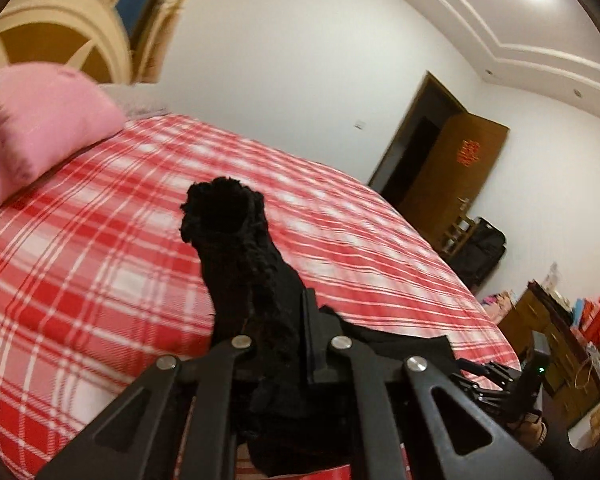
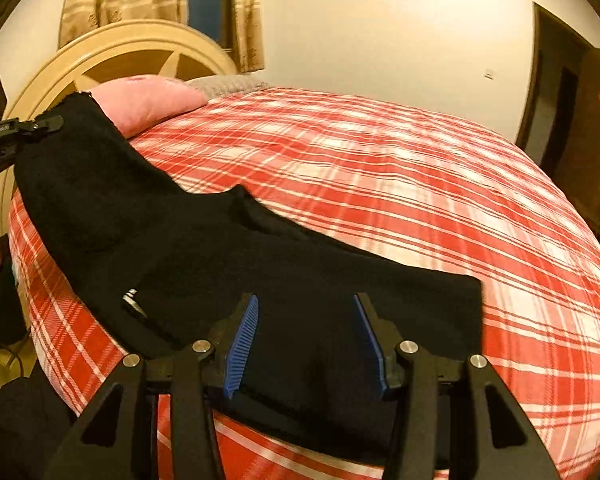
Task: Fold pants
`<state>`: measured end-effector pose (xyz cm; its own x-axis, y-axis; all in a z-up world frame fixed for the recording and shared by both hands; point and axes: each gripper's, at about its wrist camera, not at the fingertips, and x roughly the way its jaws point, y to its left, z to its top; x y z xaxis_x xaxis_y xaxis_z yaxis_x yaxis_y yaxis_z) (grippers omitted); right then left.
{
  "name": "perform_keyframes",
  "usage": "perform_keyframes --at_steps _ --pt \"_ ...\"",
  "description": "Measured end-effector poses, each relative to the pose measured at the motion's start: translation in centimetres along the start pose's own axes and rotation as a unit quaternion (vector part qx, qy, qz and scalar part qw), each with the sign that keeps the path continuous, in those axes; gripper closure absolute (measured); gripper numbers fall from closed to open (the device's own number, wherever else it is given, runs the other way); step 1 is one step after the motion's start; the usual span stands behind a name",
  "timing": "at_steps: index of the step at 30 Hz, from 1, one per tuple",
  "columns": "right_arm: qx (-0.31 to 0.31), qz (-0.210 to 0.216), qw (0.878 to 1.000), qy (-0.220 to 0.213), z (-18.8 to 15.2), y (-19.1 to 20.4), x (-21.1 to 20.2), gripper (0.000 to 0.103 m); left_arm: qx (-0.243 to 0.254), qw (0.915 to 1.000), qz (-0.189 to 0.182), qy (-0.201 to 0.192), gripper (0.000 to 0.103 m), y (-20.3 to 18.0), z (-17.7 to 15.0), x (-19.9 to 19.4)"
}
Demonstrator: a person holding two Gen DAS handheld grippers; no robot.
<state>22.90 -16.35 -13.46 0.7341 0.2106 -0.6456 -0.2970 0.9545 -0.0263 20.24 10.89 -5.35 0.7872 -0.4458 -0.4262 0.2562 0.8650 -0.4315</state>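
Black fuzzy pants (image 2: 228, 248) stretch across the near edge of the red plaid bed (image 2: 420, 200), one end lifted and bunched (image 1: 228, 224)

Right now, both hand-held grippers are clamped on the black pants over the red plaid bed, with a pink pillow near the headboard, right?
Not quite. Only the left hand-held gripper is clamped on the pants. The right wrist view shows the right hand-held gripper open, its blue pads apart over the cloth. The rest holds: the red plaid bed and the pink pillow near the headboard.
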Motion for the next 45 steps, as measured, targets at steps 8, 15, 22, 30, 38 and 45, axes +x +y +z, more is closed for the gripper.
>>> perform_keyframes --at_steps 8,15,22,30,38,45 --pt "0.036 -0.029 0.999 -0.005 -1.6 -4.8 -2.0 0.052 0.037 0.998 -0.05 0.01 0.095 -6.5 1.3 2.4" --pt "0.06 -0.049 0.997 -0.005 -3.1 -8.1 -3.0 0.052 0.082 0.9919 -0.09 0.037 0.095 -12.9 1.1 5.2" --pt "0.09 -0.067 0.994 -0.006 -4.3 -11.6 -3.8 0.052 0.136 0.9816 -0.095 0.095 0.095 -19.6 -1.7 10.6" --pt "0.14 -0.071 0.988 0.007 -5.9 -15.0 -2.9 0.052 0.203 0.9594 -0.079 0.179 0.095 -25.8 -9.3 17.9" --pt "0.172 -0.066 0.983 0.007 -6.9 -16.5 -2.3 0.052 0.225 0.948 -0.105 0.199 0.08 -28.4 -12.4 19.5" --pt "0.216 0.014 0.976 -0.027 -6.3 -16.8 -3.8 0.032 0.276 0.9483 -0.106 0.115 0.031 -27.0 -10.3 12.8"
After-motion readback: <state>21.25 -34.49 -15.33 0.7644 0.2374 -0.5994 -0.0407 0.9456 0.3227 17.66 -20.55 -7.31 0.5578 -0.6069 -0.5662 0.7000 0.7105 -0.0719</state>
